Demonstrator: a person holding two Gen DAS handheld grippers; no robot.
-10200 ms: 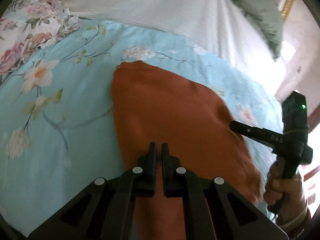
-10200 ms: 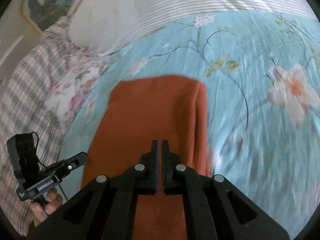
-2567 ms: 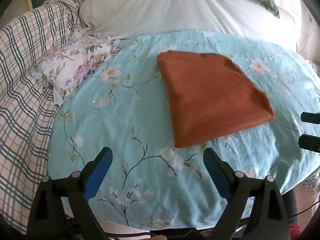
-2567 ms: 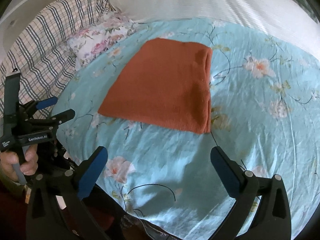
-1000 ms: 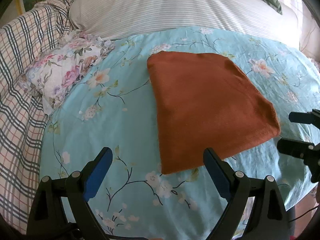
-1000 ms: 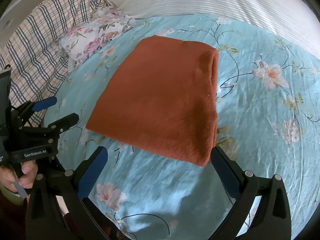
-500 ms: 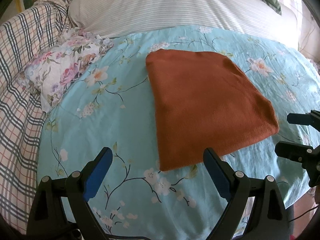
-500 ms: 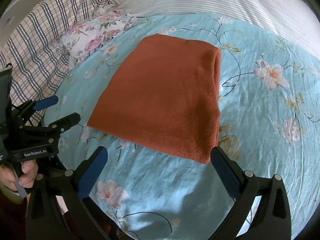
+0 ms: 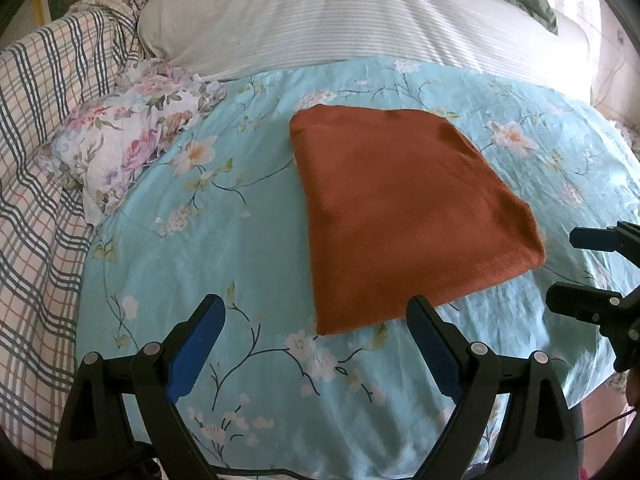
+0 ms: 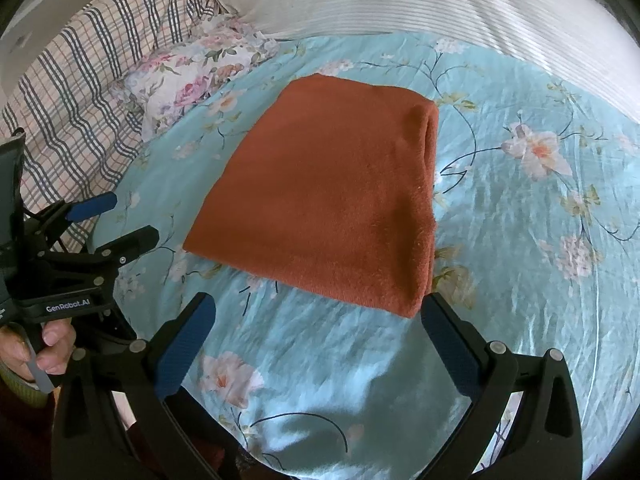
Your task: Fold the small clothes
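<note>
A rust-orange garment (image 9: 404, 216) lies folded into a flat four-sided stack on the light-blue floral bedsheet (image 9: 224, 240); it also shows in the right wrist view (image 10: 332, 196), with its thick folded edge on the right. My left gripper (image 9: 316, 320) is open and empty, just short of the garment's near-left corner. My right gripper (image 10: 320, 316) is open and empty, just short of the near-right corner. The right gripper's fingers (image 9: 588, 304) show at the right edge of the left wrist view. The left gripper (image 10: 116, 220) shows at the left of the right wrist view.
A floral pillow (image 9: 124, 148) lies left of the garment, with a plaid blanket (image 9: 36, 168) beyond it. A white striped duvet (image 9: 340, 20) fills the back of the bed. The bed's near edge runs just under both grippers.
Since 10 s ago both grippers have let go of the garment, opened and drawn back. Over the last second both views have shifted slightly; the garment has not moved.
</note>
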